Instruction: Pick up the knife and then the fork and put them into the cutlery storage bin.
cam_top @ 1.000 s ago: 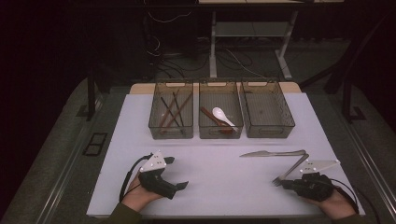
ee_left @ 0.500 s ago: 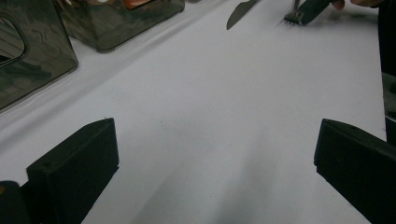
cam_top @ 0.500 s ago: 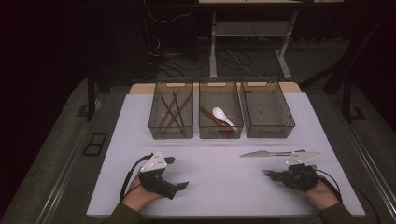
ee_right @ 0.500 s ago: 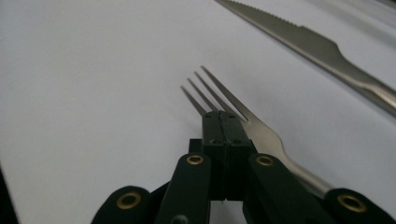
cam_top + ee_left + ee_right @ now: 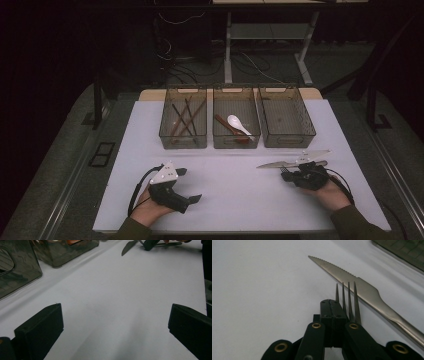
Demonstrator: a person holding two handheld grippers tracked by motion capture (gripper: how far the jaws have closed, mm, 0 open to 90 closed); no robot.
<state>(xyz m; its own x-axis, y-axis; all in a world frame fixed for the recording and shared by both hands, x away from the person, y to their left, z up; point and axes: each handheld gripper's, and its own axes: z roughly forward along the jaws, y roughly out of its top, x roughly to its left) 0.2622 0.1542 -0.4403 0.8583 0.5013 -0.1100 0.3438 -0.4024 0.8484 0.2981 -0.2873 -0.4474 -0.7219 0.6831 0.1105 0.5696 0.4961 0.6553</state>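
The right gripper [image 5: 333,305], jaws pressed together beside a black fork [image 5: 349,301], sits just by the shiny metal knife [image 5: 362,290] on the near right of the white worktop [image 5: 225,190], maybe to sort it into the empty right-hand bin [image 5: 285,120], while the left gripper [image 5: 192,185] waits open.

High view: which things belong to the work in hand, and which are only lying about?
In hand: right gripper, shut; fork and knife beside it.
Lying about: chopsticks in left bin; white spoon in middle bin; left gripper, open.
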